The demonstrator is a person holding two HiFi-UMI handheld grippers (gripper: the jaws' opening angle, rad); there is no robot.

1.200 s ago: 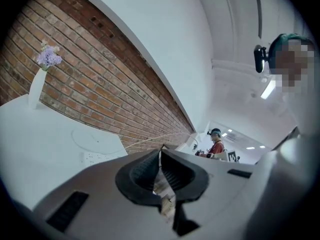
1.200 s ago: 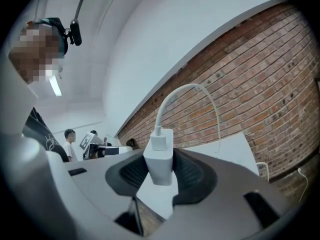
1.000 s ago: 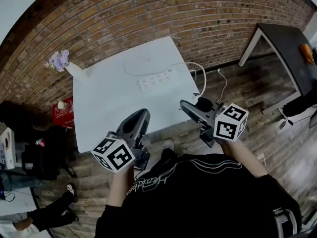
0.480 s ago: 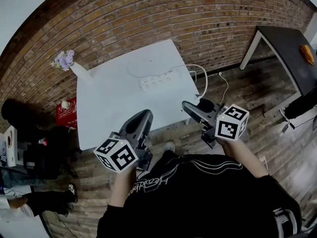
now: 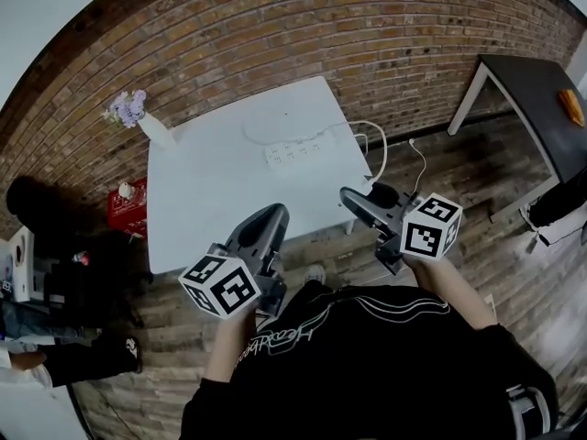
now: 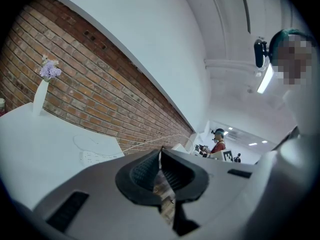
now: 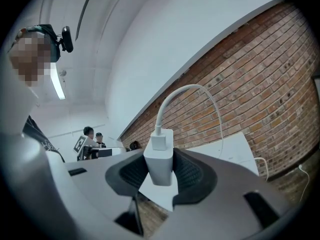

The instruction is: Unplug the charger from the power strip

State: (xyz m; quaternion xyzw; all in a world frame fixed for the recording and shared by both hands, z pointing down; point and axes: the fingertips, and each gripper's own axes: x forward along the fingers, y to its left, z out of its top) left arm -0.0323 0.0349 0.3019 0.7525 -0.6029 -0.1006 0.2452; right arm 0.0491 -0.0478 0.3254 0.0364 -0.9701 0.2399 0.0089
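Note:
The white power strip (image 5: 295, 148) lies on the white table (image 5: 211, 200) near its far right side, and it also shows in the left gripper view (image 6: 97, 157). My right gripper (image 5: 348, 195) hangs off the table's near right corner, shut on the white charger (image 7: 159, 159). The charger stands upright between the pads, clear of the strip. Its white cable (image 7: 187, 91) arcs up and over toward the table edge (image 5: 378, 154). My left gripper (image 5: 273, 216) is shut and empty (image 6: 160, 156) above the table's near edge.
A white vase of purple flowers (image 5: 138, 117) stands at the table's far left corner. A brick wall (image 5: 367, 35) runs behind. A dark table (image 5: 532, 71) stands to the right, a red box (image 5: 124, 204) on the floor to the left. A loose cable (image 5: 417, 159) trails on the wooden floor.
Both grippers have drifted slightly together with the head view. The right stays shut on the charger and the left stays shut.

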